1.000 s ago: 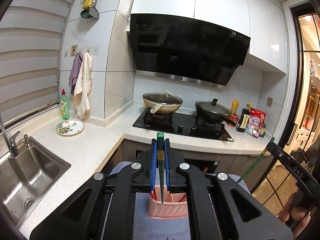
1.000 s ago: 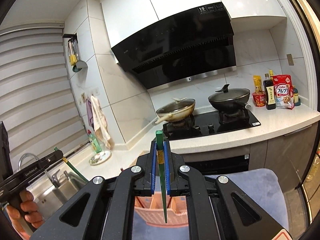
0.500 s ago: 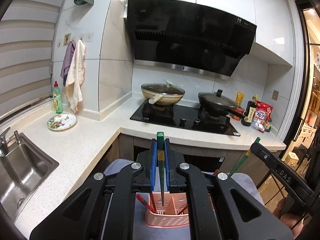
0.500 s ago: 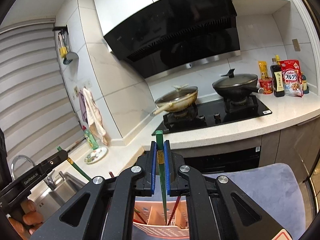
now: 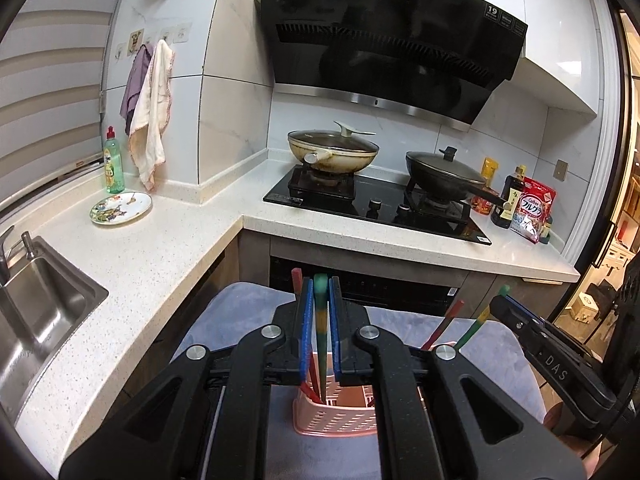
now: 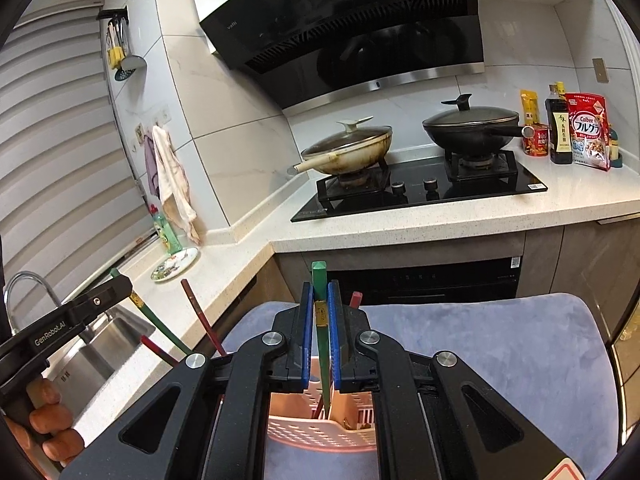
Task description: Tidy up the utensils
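Observation:
A pink slotted basket (image 5: 336,420) (image 6: 320,432) stands on a blue-grey cushion (image 5: 240,312), with red chopsticks (image 5: 444,326) (image 6: 200,316) leaning in it. My left gripper (image 5: 320,292) hovers just above it. Its jaws are opening, and a blurred green chopstick (image 5: 320,320) slides down between the blue pads into the basket. My right gripper (image 6: 320,292) is also above the basket. Its jaws are starting to open while the pads still hold a green chopstick (image 6: 320,316) whose tip is inside the basket. Each gripper shows in the other's view: right gripper (image 5: 500,304), left gripper (image 6: 116,284).
A white L-shaped counter (image 5: 168,248) wraps behind the cushion. It has a steel sink (image 5: 44,304) on the left and a black hob (image 5: 376,208) with two lidded pans. A patterned plate (image 5: 120,208), a green bottle (image 5: 112,168) and food packets (image 5: 532,212) stand on it.
Both grippers have come down toward the basket, and the chopstick tips now reach into it. The left chopstick sits lower between its pads than before.

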Available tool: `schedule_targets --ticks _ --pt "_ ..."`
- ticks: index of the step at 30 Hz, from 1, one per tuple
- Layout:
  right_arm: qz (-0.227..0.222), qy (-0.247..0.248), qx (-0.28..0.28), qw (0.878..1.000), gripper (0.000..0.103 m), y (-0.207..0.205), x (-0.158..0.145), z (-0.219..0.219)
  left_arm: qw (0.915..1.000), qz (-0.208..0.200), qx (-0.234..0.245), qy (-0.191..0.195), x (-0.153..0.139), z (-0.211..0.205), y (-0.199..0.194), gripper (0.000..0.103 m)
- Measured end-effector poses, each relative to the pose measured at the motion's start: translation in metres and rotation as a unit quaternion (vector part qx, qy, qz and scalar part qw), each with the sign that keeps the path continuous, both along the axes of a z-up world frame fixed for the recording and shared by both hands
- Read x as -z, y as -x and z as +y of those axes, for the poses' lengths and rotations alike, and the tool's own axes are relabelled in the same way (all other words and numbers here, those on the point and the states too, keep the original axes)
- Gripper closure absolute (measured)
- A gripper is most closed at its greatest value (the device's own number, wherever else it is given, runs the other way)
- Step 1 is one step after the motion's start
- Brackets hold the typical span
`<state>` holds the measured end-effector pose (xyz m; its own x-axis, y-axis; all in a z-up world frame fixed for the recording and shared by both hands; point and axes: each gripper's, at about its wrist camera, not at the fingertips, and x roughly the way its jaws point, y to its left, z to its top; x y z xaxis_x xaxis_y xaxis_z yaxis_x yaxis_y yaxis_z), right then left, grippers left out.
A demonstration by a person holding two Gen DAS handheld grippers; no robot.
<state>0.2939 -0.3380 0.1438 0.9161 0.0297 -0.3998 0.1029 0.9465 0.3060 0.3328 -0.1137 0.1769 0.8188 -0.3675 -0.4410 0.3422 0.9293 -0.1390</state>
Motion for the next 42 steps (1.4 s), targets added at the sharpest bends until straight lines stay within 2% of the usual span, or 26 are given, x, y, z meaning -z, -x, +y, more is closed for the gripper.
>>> schedule_targets --ticks 3,7,9,17,21,26,28,31,33,35,42 --pt "-0.004 -0.001 0.003 1.000 0.089 0.005 -0.004 -0.002 0.9999 -0.001 -0.011 -0.001 0.001 0.005 0.003 0.069" --pt "-0.014 -0.002 0.006 1.000 0.089 0.015 -0.014 -0.004 0.9997 -0.005 -0.020 -0.010 -0.002 0.009 0.010 0.062" --pt "-0.020 0.001 0.008 1.000 0.084 0.022 -0.020 -0.004 0.9994 -0.008 -0.028 -0.016 -0.004 0.012 0.015 0.056" --pt "-0.032 0.010 0.003 0.999 0.081 0.054 -0.039 0.000 0.9986 -0.020 -0.035 -0.035 -0.014 0.017 0.041 0.054" --pt "-0.038 0.008 -0.001 0.999 0.080 0.076 -0.045 0.001 0.9980 -0.029 -0.037 -0.041 -0.020 0.020 0.057 0.045" --pt "-0.037 0.017 -0.011 0.999 0.080 0.106 -0.046 0.009 0.9970 -0.044 -0.033 -0.053 -0.024 0.023 0.083 0.043" --pt "-0.034 0.023 -0.016 0.999 0.080 0.119 -0.044 0.014 0.9965 -0.049 -0.034 -0.058 -0.024 0.025 0.096 0.039" --pt "-0.030 0.023 -0.027 0.999 0.080 0.143 -0.039 0.023 0.9961 -0.052 -0.030 -0.066 -0.021 0.028 0.114 0.036" --pt "-0.026 0.017 -0.036 0.999 0.072 0.161 -0.032 0.028 0.9955 -0.054 -0.027 -0.072 -0.016 0.031 0.128 0.033" --pt "-0.020 0.015 -0.043 0.999 0.072 0.179 -0.023 0.033 0.9949 -0.056 -0.026 -0.079 -0.010 0.036 0.141 0.030" --pt "0.023 0.056 -0.049 0.997 0.071 0.229 0.017 0.059 0.9960 -0.031 -0.021 -0.081 0.025 0.058 0.183 0.029"
